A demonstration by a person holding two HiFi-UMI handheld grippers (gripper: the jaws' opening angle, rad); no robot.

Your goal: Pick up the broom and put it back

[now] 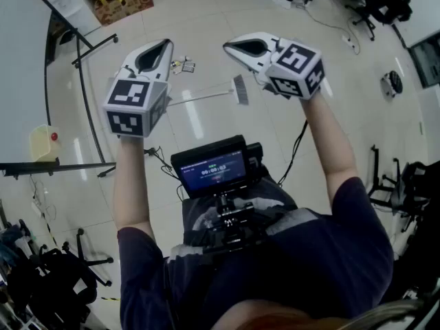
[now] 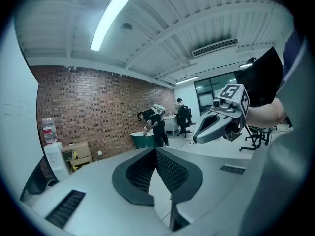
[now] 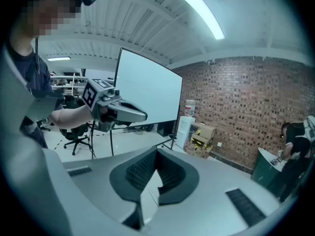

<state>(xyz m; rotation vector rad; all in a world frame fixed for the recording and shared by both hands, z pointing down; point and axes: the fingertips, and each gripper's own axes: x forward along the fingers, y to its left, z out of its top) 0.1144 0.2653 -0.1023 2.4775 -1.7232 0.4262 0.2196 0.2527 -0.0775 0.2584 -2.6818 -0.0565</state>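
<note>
2 grippers are held up, jaws pressed together and empty: left gripper (image 1: 165, 45), right gripper (image 1: 230, 47). Broom (image 1: 206, 97) lies on the floor (image 1: 206, 19) below, between them, its handle running across; the brush end looks nearer the right gripper.

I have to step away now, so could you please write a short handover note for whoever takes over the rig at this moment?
Left gripper: jaws shut, empty, held up in front of the person.
Right gripper: jaws shut, empty, also raised.
Broom: lying flat on the floor ahead, seen between the two grippers in the head view, not touched by either.
Done: nothing yet.
Left to do: open the jaws, reach down, grip the broom and put it back. These views do not show where it belongs.
</note>
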